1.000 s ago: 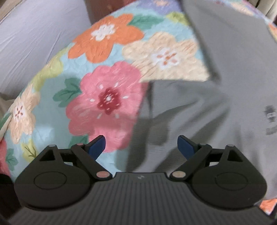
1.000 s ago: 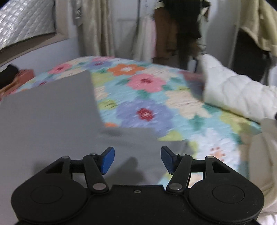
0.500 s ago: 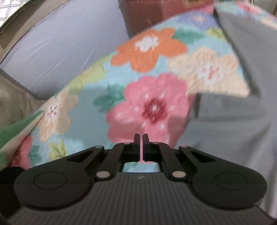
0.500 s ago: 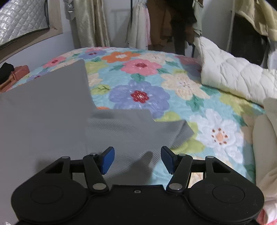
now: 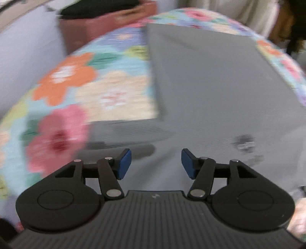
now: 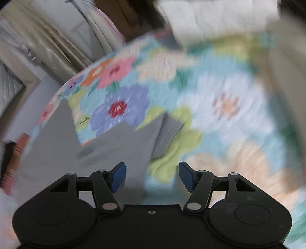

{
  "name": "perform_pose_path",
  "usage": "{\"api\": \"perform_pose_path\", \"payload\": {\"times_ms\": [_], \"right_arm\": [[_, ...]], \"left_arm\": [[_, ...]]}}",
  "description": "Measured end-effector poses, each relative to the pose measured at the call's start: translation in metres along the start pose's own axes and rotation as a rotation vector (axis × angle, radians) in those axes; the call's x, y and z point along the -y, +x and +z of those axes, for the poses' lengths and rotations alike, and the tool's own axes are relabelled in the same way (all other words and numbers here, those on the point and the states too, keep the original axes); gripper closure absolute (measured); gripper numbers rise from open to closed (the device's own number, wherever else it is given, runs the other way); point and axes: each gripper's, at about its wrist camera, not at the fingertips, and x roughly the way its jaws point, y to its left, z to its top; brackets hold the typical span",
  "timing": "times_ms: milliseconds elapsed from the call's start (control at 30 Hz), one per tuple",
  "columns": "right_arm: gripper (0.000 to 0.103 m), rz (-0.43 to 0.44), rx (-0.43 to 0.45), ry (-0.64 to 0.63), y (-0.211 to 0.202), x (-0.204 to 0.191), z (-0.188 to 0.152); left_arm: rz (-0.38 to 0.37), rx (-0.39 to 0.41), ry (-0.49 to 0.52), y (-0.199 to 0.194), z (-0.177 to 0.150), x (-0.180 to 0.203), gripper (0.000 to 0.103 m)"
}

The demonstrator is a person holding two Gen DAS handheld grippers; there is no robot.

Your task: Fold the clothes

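Note:
A grey T-shirt [image 5: 210, 80] lies spread flat on a flowered quilt [image 5: 63, 80]. In the left wrist view its left sleeve [image 5: 124, 132] sticks out toward the pink flower, and my left gripper [image 5: 155, 163] is open and empty just above the shirt near that sleeve. In the right wrist view the shirt [image 6: 107, 151] fills the lower left, with its right sleeve [image 6: 168, 130] pointing onto the quilt [image 6: 220, 107]. My right gripper [image 6: 152, 176] is open and empty over the sleeve's edge. Both views are blurred by motion.
A reddish box [image 5: 107, 24] stands beyond the bed's far left edge by a pale wall [image 5: 24, 47]. A white padded blanket [image 6: 214, 17] lies at the quilt's far side. Curtains [image 6: 49, 44] hang behind the bed.
My left gripper, shut half a second ago over the pink flower, has opened and swung right over the shirt. My right gripper stayed open and turned right toward the sleeve and quilt.

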Motion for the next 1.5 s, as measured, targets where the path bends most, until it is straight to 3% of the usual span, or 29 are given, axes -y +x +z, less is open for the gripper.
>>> {"api": "perform_pose_path", "payload": {"times_ms": [67,300,333,367,400,567,633,767,867,933,967,1033,1167,1267,1367,1500], "right_arm": [[0.036,0.035,-0.038,0.034,0.014,0.0,0.003],[0.037,0.085,-0.004,-0.075,0.052,-0.029,0.043],[0.042,0.096,0.012,-0.092,0.055,-0.032,0.049],[0.073,0.11,0.03,-0.126,0.056,-0.038,0.053],[0.094,0.126,0.049,-0.173,0.054,-0.045,0.055],[0.095,0.31,0.289,-0.365,-0.007,-0.051,0.034],[0.096,0.223,0.288,-0.378,-0.01,-0.031,0.031],[0.097,0.047,0.183,-0.391,0.008,0.008,0.019],[0.092,-0.041,0.092,-0.405,0.021,0.018,0.01],[0.082,-0.095,0.095,-0.421,0.02,0.015,0.013],[0.071,-0.136,0.101,-0.403,0.016,0.01,0.017],[0.069,-0.2,0.124,-0.39,0.006,-0.005,0.029],[0.056,-0.176,0.167,-0.465,-0.009,-0.039,0.05],[0.053,-0.094,0.05,-0.49,0.012,-0.058,0.065],[0.053,-0.069,-0.064,-0.495,0.046,-0.069,0.07],[0.039,-0.08,-0.16,-0.537,0.09,-0.075,0.061]], "left_arm": [[-0.054,-0.023,0.022,0.011,0.004,0.023,0.044],[-0.089,-0.109,0.101,0.05,-0.003,0.1,0.044],[-0.106,-0.121,0.092,0.056,-0.004,0.104,0.044],[-0.119,-0.132,0.084,0.06,-0.007,0.109,0.044],[-0.124,-0.135,0.083,0.063,-0.009,0.112,0.044],[-0.123,-0.078,0.097,0.061,-0.022,0.114,0.044],[-0.127,-0.068,0.09,0.061,-0.025,0.112,0.043],[-0.115,-0.065,0.138,0.061,-0.027,0.112,0.042],[-0.112,-0.067,0.156,0.062,-0.028,0.112,0.04],[-0.112,-0.068,0.16,0.063,-0.027,0.112,0.039],[-0.112,-0.069,0.163,0.062,-0.027,0.112,0.039],[-0.117,-0.071,0.165,0.062,-0.026,0.112,0.036],[-0.138,-0.072,0.158,0.062,-0.024,0.11,0.034],[-0.16,-0.064,0.153,0.062,-0.023,0.106,0.034],[-0.192,-0.052,0.13,0.062,-0.021,0.102,0.034],[-0.224,-0.046,0.104,0.065,-0.02,0.092,0.034]]}}
